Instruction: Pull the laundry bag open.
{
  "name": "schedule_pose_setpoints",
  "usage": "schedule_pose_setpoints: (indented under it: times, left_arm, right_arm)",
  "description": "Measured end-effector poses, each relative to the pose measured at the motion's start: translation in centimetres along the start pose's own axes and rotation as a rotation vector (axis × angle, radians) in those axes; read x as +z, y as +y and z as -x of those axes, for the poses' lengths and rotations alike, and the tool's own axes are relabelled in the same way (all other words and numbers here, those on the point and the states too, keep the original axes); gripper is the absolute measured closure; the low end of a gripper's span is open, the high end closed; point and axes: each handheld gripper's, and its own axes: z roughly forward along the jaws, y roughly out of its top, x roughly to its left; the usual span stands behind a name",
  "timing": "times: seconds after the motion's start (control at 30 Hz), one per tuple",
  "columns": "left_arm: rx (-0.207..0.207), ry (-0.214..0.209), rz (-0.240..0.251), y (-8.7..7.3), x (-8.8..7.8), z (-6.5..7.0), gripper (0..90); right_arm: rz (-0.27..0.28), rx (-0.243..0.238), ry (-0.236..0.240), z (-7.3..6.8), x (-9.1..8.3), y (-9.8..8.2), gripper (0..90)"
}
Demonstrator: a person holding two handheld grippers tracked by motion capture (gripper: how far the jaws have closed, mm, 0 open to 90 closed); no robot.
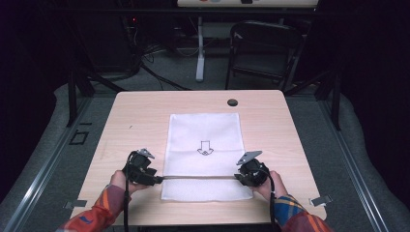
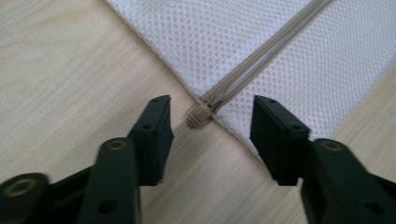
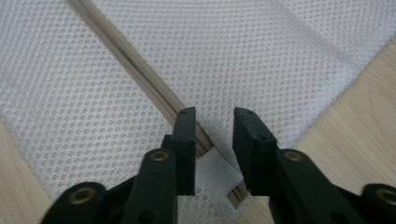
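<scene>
A flat white mesh laundry bag [image 1: 203,157] with a beige zipper [image 1: 198,178] lies on the pale wooden bench [image 1: 135,121], stretched between the two tools. The left hand-held gripper [image 2: 210,119] stands open, its jaws either side of the small beige zipper pull [image 2: 198,116] without touching it. The right hand-held gripper [image 3: 214,126] is also open — jaws straddling the zipper's far end. The bag looks light, soft and floppy; the ribbed pull seems the best hold, with the fabric end pinned.

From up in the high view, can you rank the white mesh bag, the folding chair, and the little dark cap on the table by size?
1. white mesh bag, though the folding chair stands farther off, so these two are unsure.
2. folding chair.
3. dark cap, clearly smallest.
</scene>
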Motion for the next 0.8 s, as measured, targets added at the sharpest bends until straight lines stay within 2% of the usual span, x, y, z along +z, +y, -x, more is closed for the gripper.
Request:
schedule_pose_setpoints:
  times: [0.07, 0.13, 0.17, 0.27, 0.37, 0.53, 0.77, 0.8]
  left_arm:
    - [-0.003, -0.005, 0.01, 0.0, -0.3, 0.1, 31.9]
    - [-0.004, -0.006, 0.015, 0.0, -0.5, 0.2, 24.4]
    - [-0.002, -0.008, 0.02, -0.1, -0.7, 0.3, 21.6]
    - [-0.008, 0.002, 0.026, -0.3, -1.2, 0.5, 17.3]
    - [-0.009, 0.013, 0.041, -0.6, -1.8, 0.9, 15.1]
    - [-0.001, -0.003, 0.045, -1.3, -2.4, 1.0, 13.4]
    - [-0.001, 0.033, 0.078, -2.0, -3.0, 0.8, 10.1]
    - [-0.012, 0.035, 0.083, -2.1, -3.0, 0.8, 9.6]
  right_arm:
    - [-0.009, 0.024, -0.01, 0.1, -0.5, 0.2, 48.6]
    - [-0.003, 0.045, 0.002, 0.3, -1.0, 0.1, 37.8]
    - [-0.007, 0.06, -0.004, 0.4, -1.4, 0.1, 31.1]
    - [-0.008, 0.092, -0.009, 0.6, -2.5, -0.3, 19.3]
    - [-0.001, 0.12, -0.022, 0.8, -3.7, -0.6, 14.6]
    - [0.008, 0.144, -0.037, 0.9, -5.2, -1.3, 9.9]
    - [0.006, 0.173, -0.054, 1.3, -6.4, -3.4, 1.6]
    - [0.008, 0.179, -0.048, 1.4, -6.6, -3.7, 0.0]
